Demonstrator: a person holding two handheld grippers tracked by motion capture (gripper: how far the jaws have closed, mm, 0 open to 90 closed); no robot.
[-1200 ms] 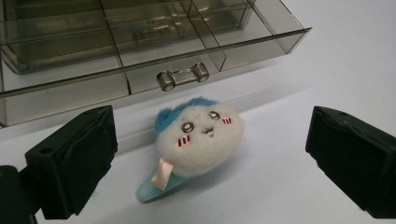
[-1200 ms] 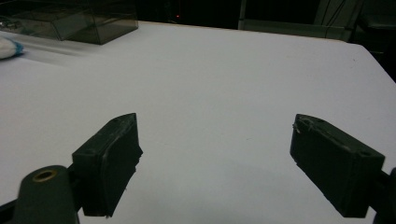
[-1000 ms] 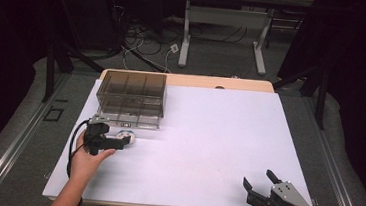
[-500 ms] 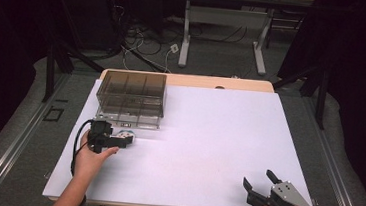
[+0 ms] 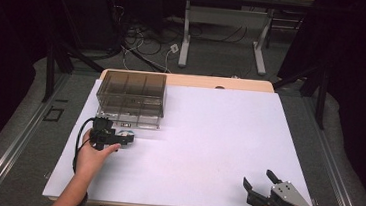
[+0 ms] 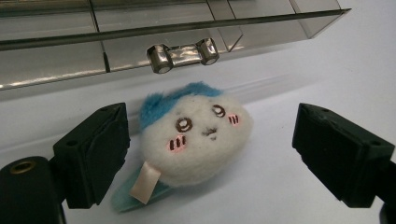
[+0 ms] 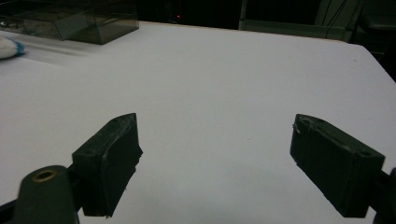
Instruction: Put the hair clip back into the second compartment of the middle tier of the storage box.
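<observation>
A small white plush toy (image 6: 196, 133) with a blue tuft, an embroidered face and a pale tag lies on the white table, just in front of a smoky clear drawer box (image 5: 131, 98). The box's drawer has a shiny metal handle (image 6: 183, 54). My left gripper (image 5: 120, 137) stands open around the toy, one jaw on each side, with a gap to the right jaw. In the high view the toy (image 5: 127, 137) shows at the gripper's tip. My right gripper (image 5: 259, 182) is open over bare table near the front right corner, holding nothing.
The white board (image 5: 218, 136) covers the tabletop, with wide free room across the middle and right. The table's front edge runs close under the right gripper. Desk legs and cables (image 5: 186, 38) lie on the floor beyond the table.
The left gripper has slid a little toward the front and right, away from the drawer box, with the plush toy still at its tip. The right gripper has stayed in place.
</observation>
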